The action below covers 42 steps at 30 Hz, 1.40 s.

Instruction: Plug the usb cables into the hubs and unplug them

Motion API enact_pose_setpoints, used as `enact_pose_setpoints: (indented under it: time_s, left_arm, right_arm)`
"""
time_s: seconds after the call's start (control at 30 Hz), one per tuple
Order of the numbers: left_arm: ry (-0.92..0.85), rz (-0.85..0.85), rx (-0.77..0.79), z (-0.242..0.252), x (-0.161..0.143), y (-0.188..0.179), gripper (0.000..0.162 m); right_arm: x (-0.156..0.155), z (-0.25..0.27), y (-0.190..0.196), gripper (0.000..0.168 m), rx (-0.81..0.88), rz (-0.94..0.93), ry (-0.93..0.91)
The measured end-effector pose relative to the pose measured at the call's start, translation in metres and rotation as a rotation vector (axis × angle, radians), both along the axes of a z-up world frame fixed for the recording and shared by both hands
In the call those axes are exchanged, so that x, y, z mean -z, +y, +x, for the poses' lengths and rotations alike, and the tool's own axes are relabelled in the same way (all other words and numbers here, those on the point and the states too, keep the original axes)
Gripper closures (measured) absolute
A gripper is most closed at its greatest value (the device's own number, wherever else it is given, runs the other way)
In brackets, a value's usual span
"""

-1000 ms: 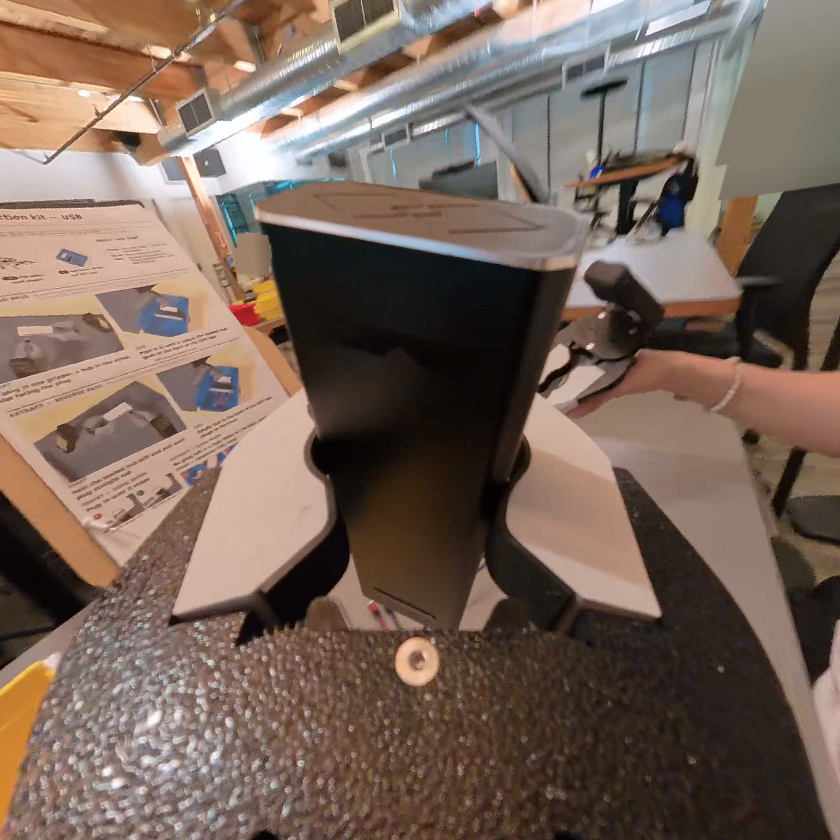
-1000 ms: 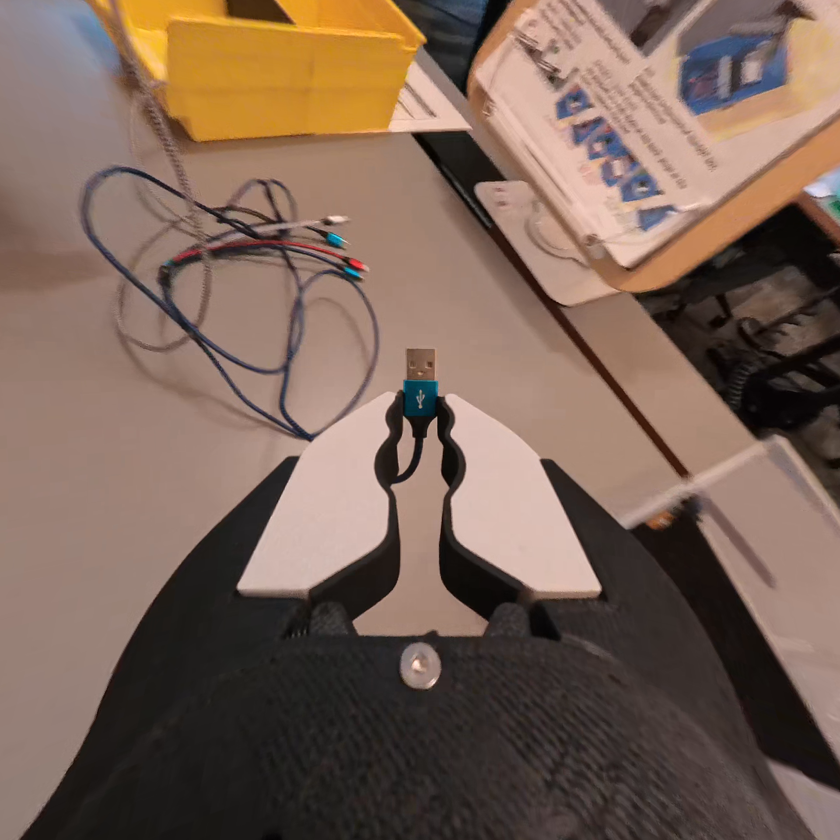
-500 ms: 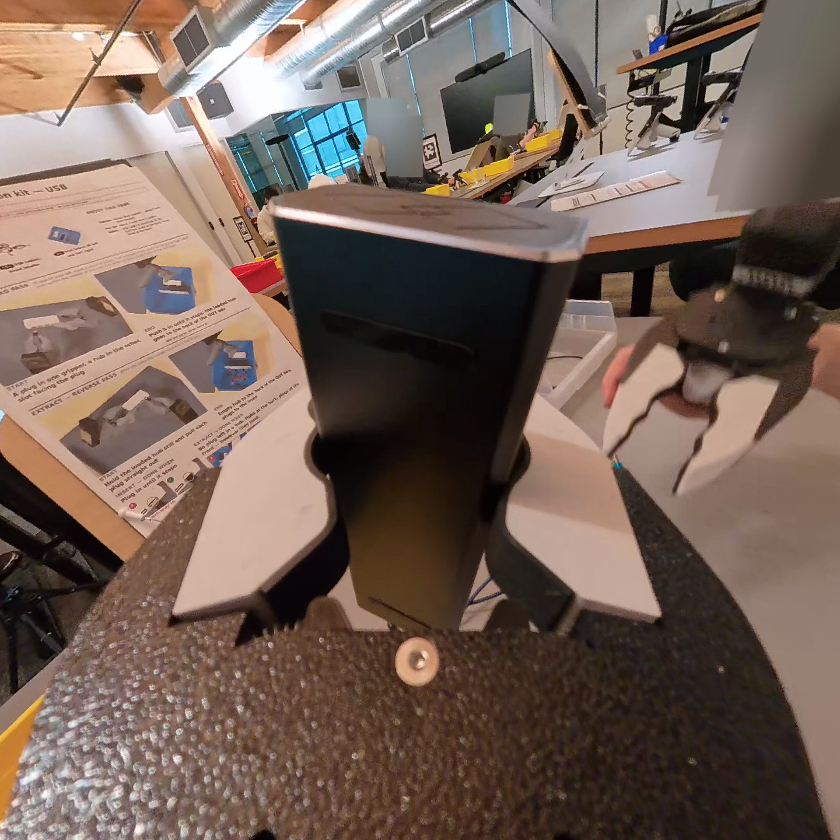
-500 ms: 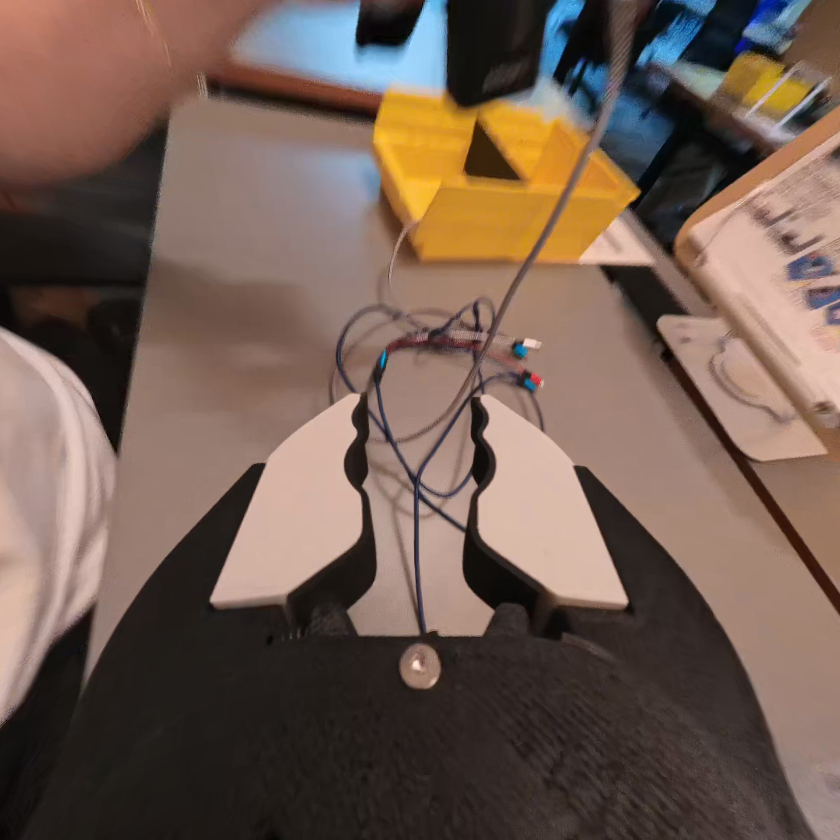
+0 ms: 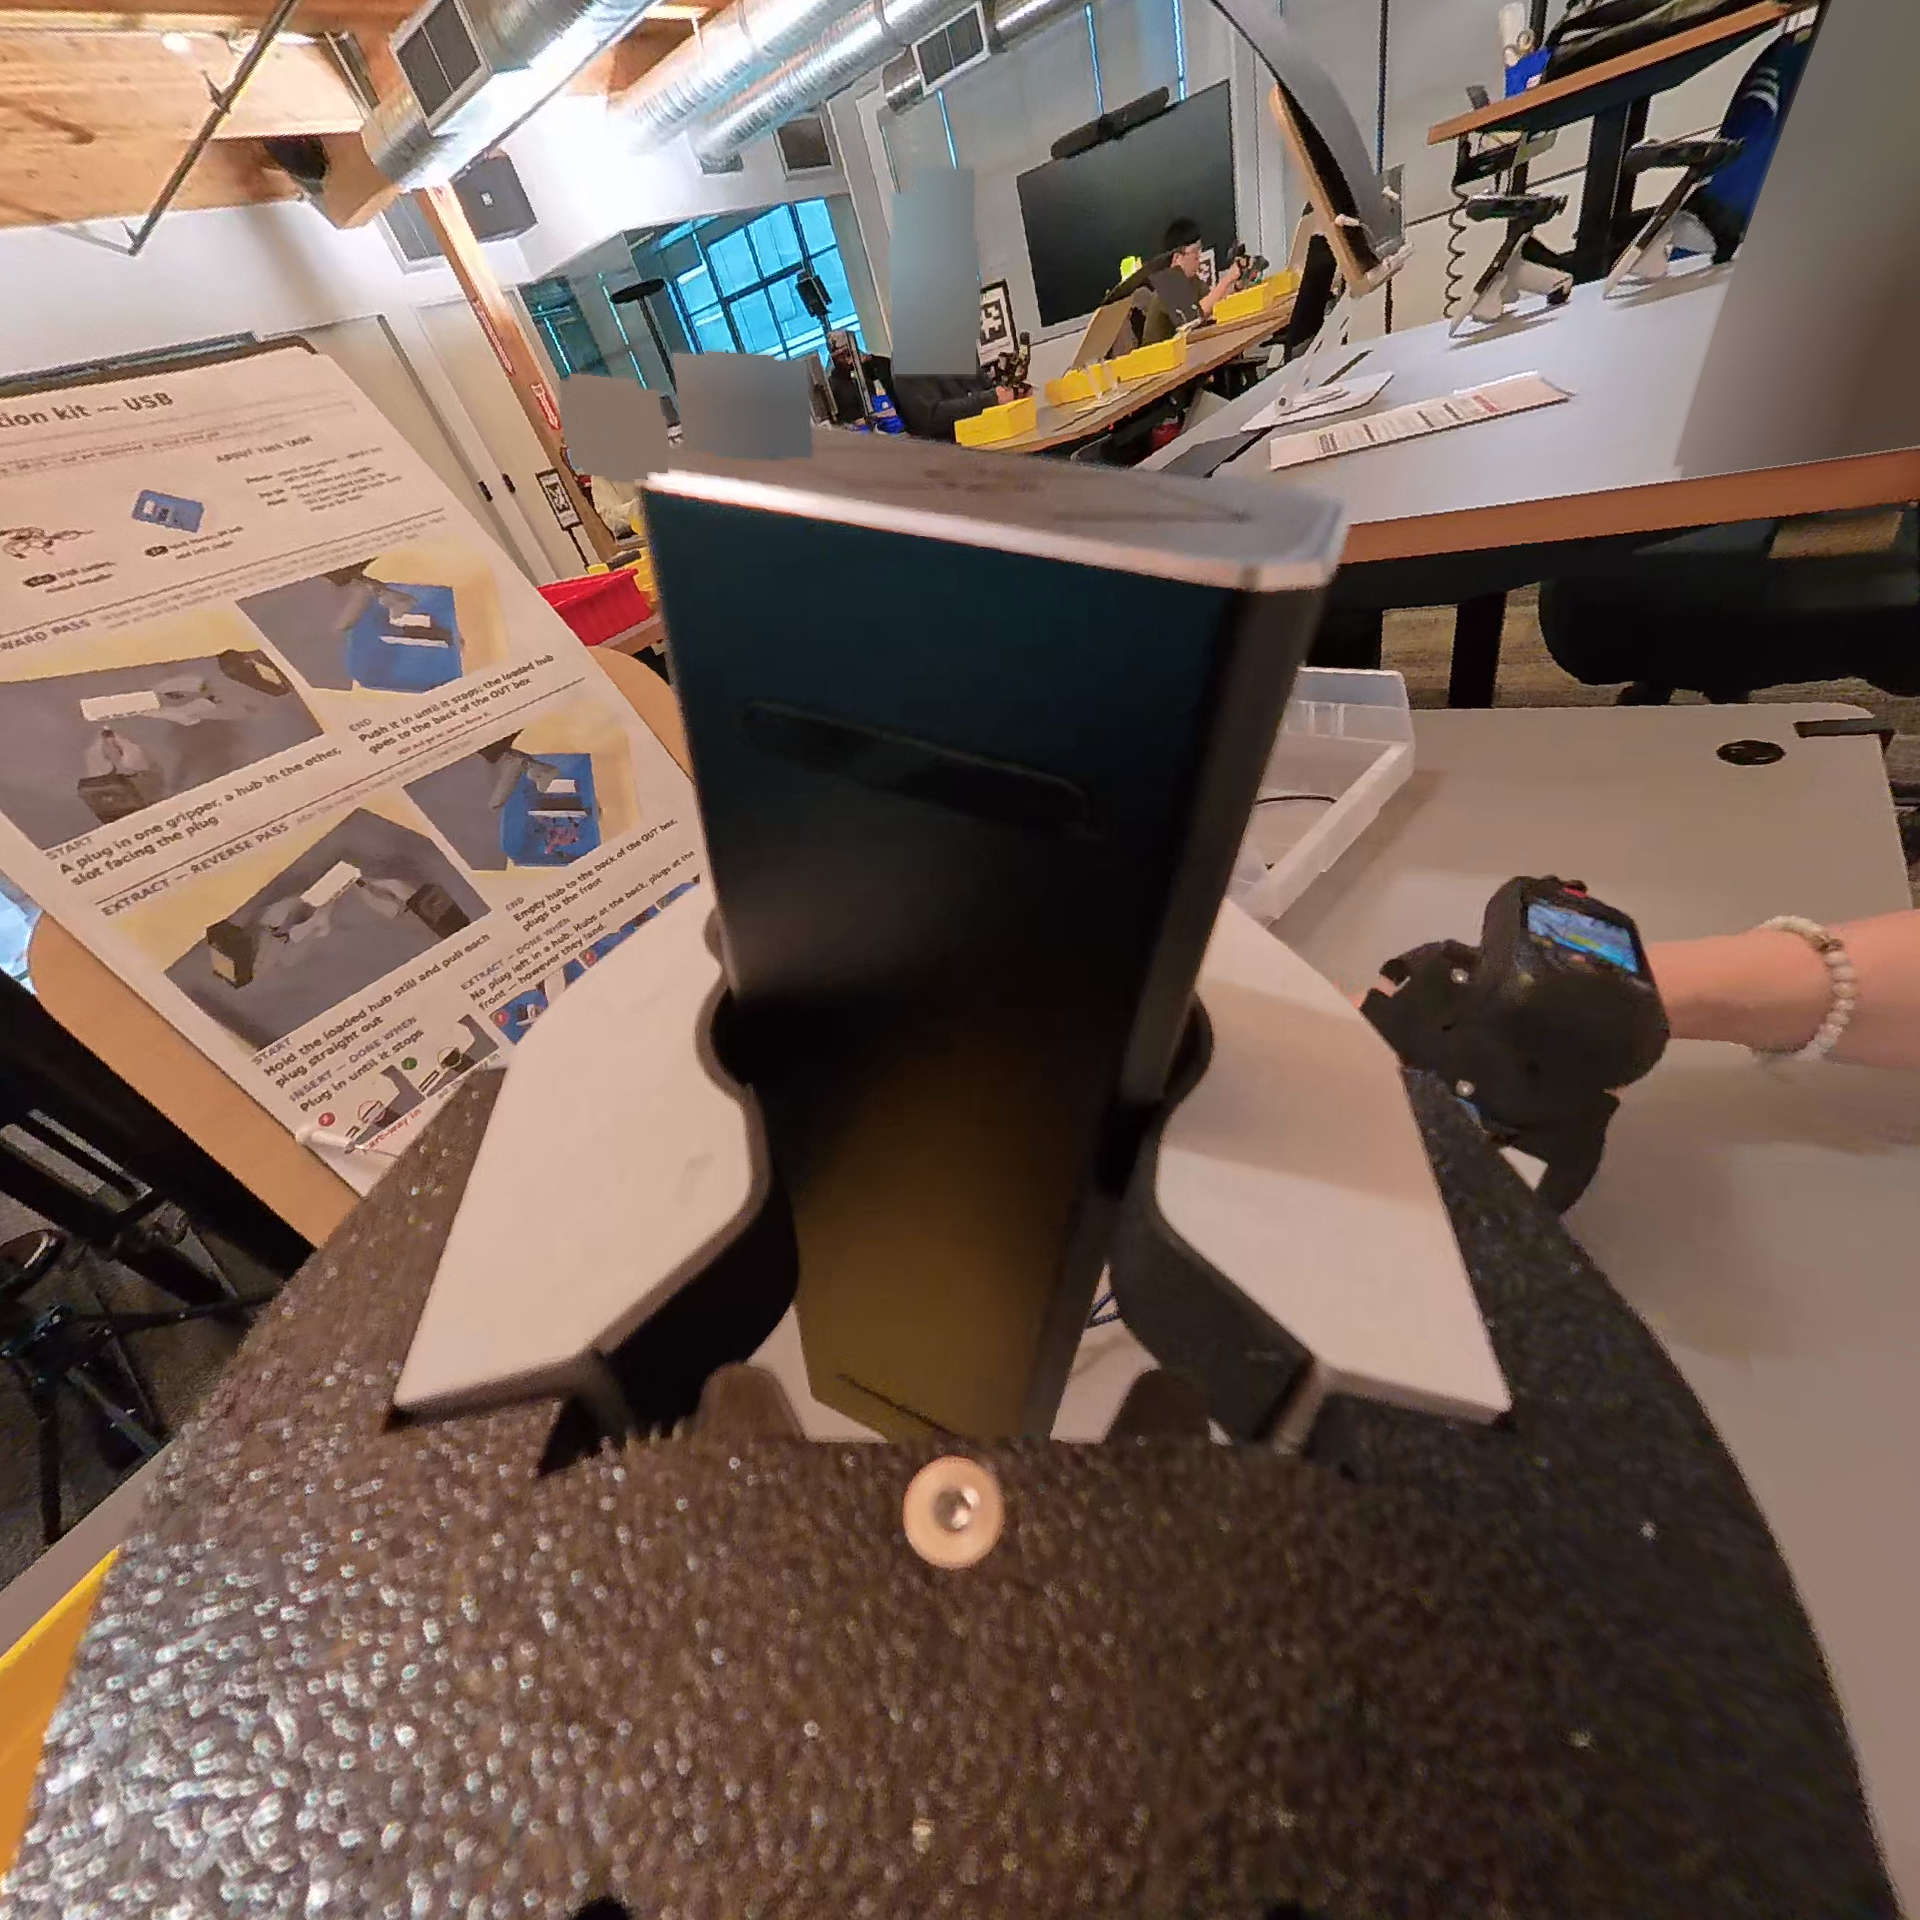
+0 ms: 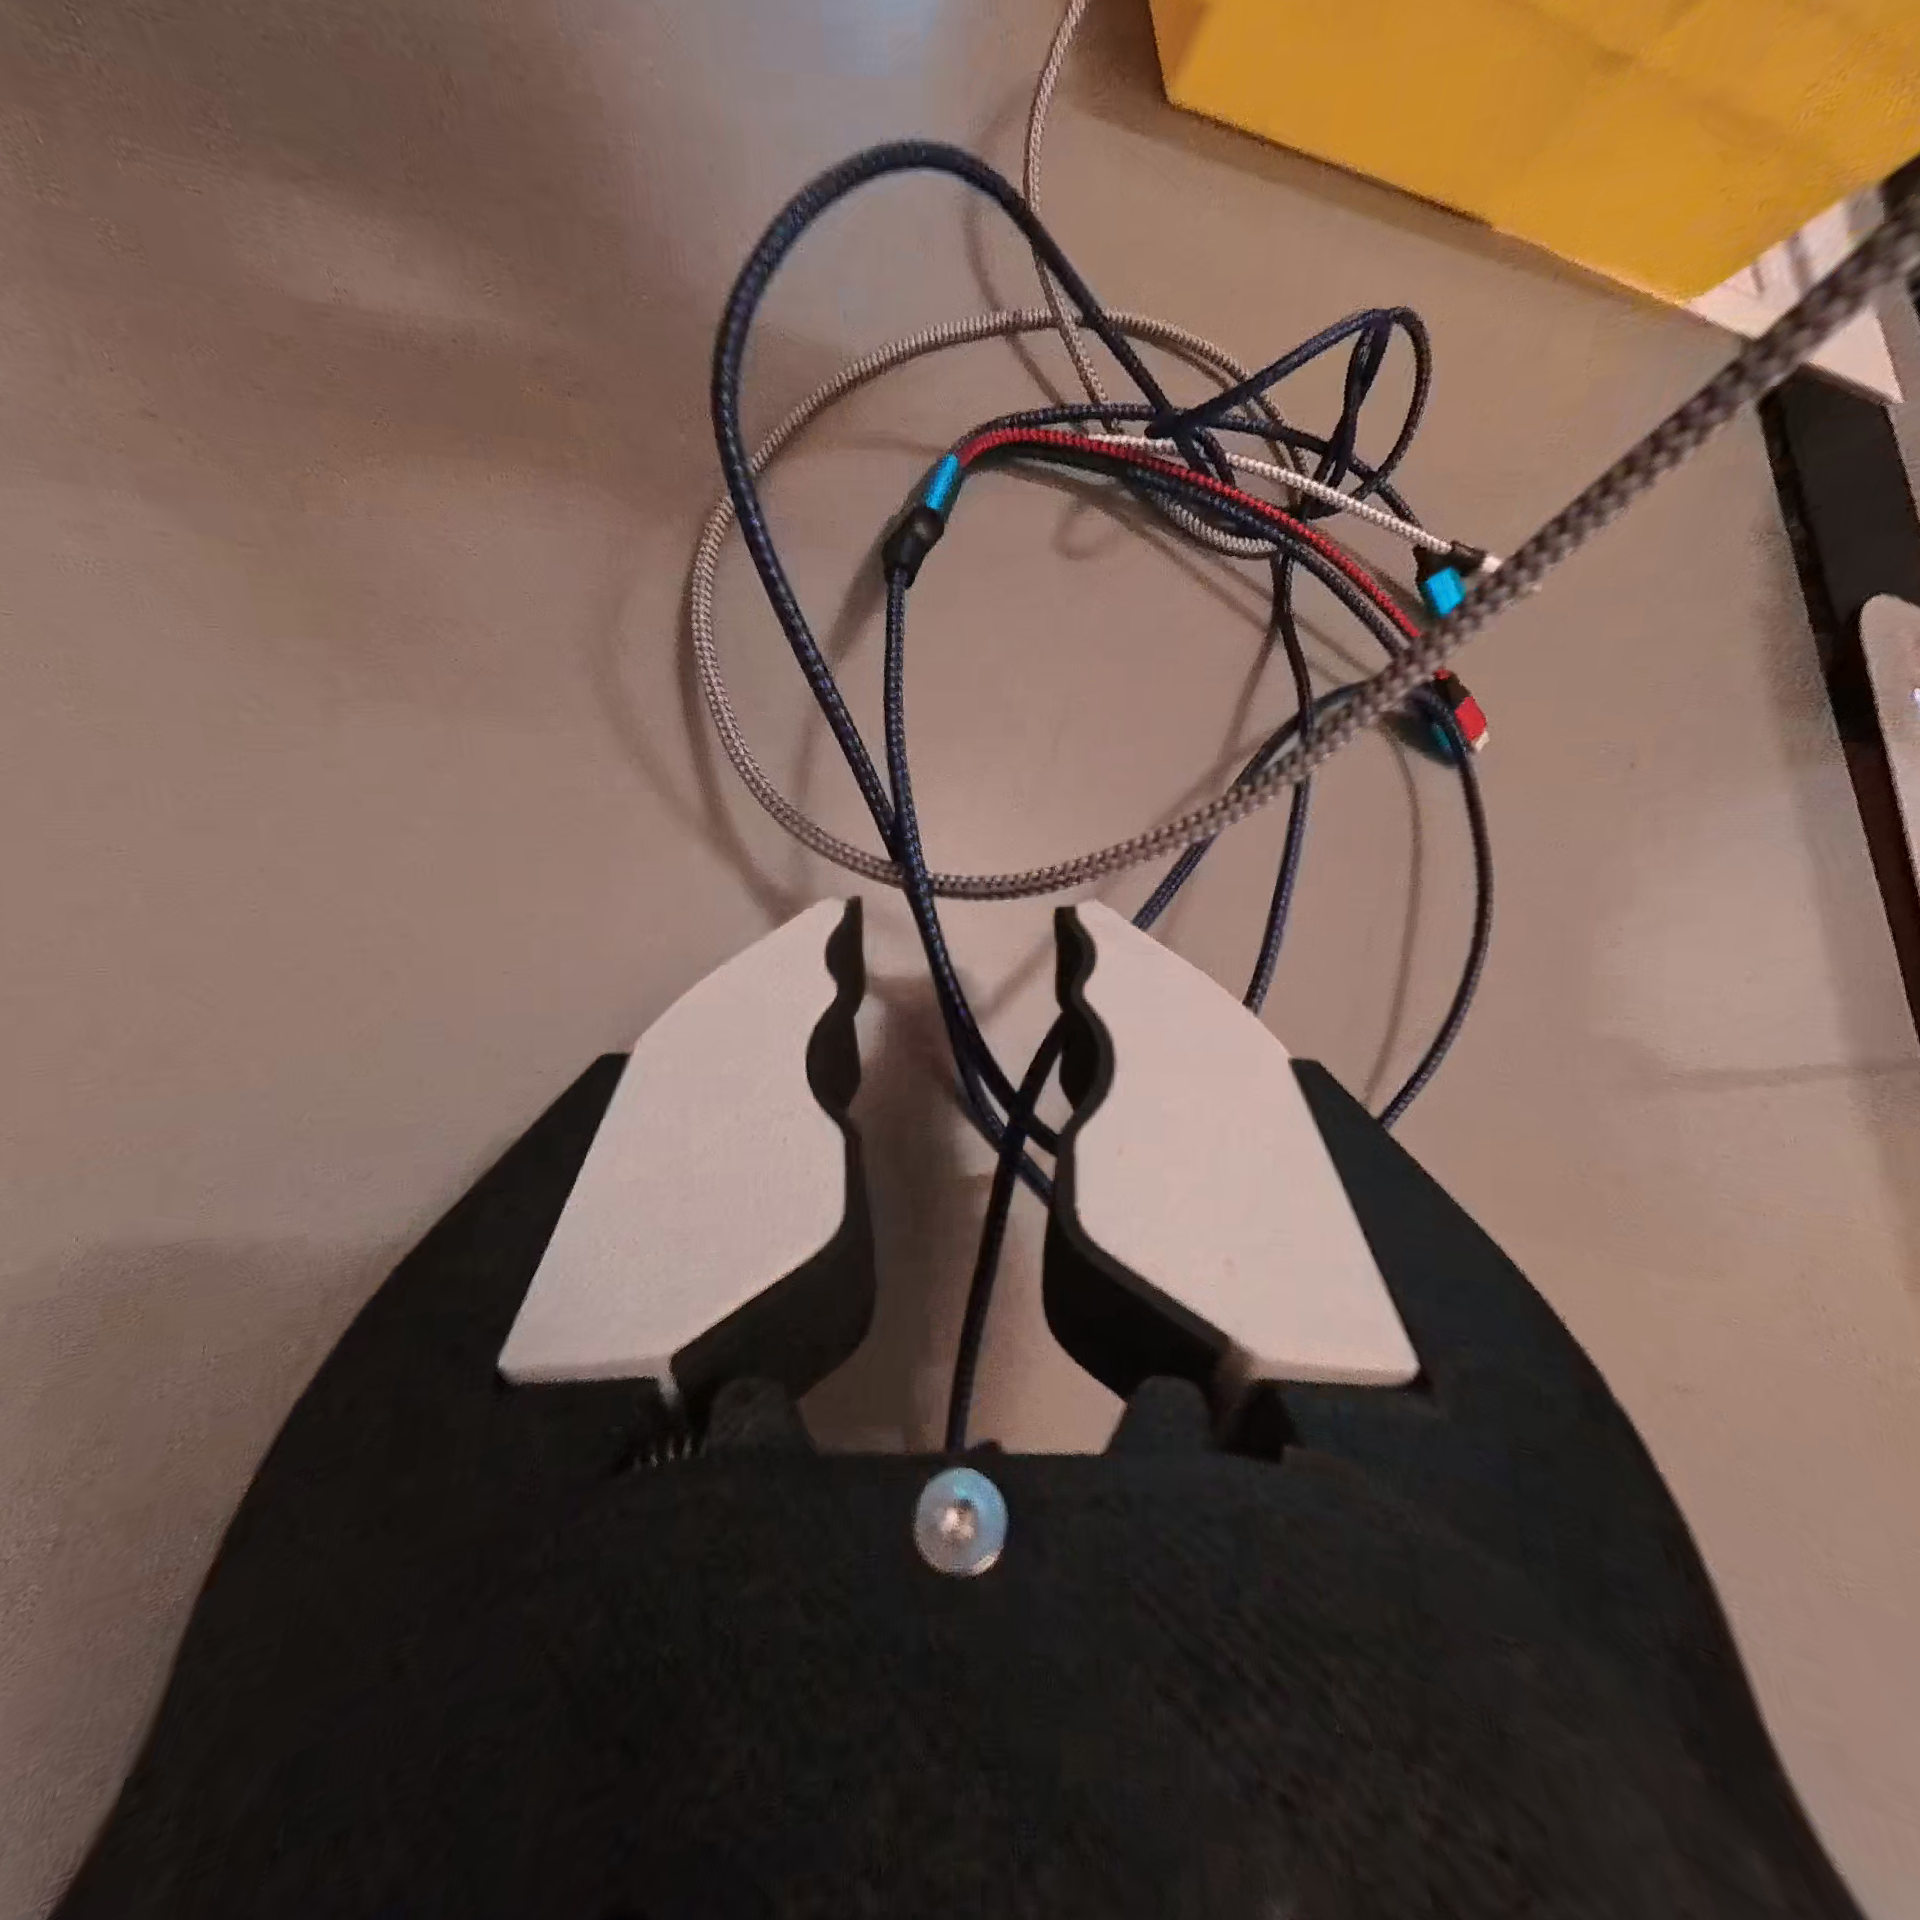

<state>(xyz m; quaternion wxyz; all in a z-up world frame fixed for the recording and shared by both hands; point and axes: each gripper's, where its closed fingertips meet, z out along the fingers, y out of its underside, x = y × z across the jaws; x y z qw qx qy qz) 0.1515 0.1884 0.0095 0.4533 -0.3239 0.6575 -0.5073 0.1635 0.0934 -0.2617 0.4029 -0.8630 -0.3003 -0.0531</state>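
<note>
Grey table [image 6: 312, 623] fills the right wrist view, and behind it in the left wrist view is an open office with other desks. Beside the table leans a big instruction board [image 5: 260, 727] with pictures. One yellow bin [image 6: 1558, 125] stands at the far edge of the table. The left gripper [image 5: 961, 1039] is clamped on a dark hub [image 5: 966, 831], which stands upright between its fingers; a long slot shows on the hub's face. The right gripper [image 6: 958, 935] has its jaws apart and holds nothing. It points down at a tangle of usb cables [image 6: 1039, 623] lying on the table, dark blue, red and grey braided ones. One dark blue cable [image 6: 914, 831] passes between the fingers, perhaps without touching them. Small blue and red plugs [image 6: 1444, 592] lie at the right side of the tangle.
</note>
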Motion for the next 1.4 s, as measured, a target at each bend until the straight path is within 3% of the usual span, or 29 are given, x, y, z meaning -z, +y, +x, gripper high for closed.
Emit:
enact_pose_setpoints:
  time_s: [0.1,0.17,0.47,0.73,1.07,1.2,1.4]
  left_arm:
    - [0.001,0.006,-0.008,0.0,0.001,0.004,0.086]
    - [0.004,0.016,-0.021,0.0,0.002,0.008,0.086]
    - [-0.031,0.006,-0.158,-0.006,-0.005,0.046,0.087]
    - [-0.185,-0.077,-0.314,-0.028,-0.051,0.094,0.087]
    - [-0.419,0.027,-0.61,-0.103,-0.171,0.188,0.088]
    - [-0.457,0.099,-0.739,-0.129,-0.216,0.224,0.088]
    - [-0.478,0.066,-0.833,-0.153,-0.261,0.265,0.089]
  right_arm:
    - [0.007,0.007,0.001,0.163,-0.006,-0.007,-0.085]
    - [0.0,0.007,0.0,0.164,-0.009,0.018,-0.078]
    - [-0.049,0.009,-0.027,0.165,-0.014,0.108,0.301]
    - [-0.048,0.057,-0.062,0.165,0.139,0.076,0.127]
    - [-0.03,0.132,-0.133,0.165,0.409,0.069,0.058]
    - [-0.029,0.129,-0.136,0.165,0.421,0.106,0.091]
    - [-0.03,0.121,-0.128,0.165,0.369,0.165,0.101]
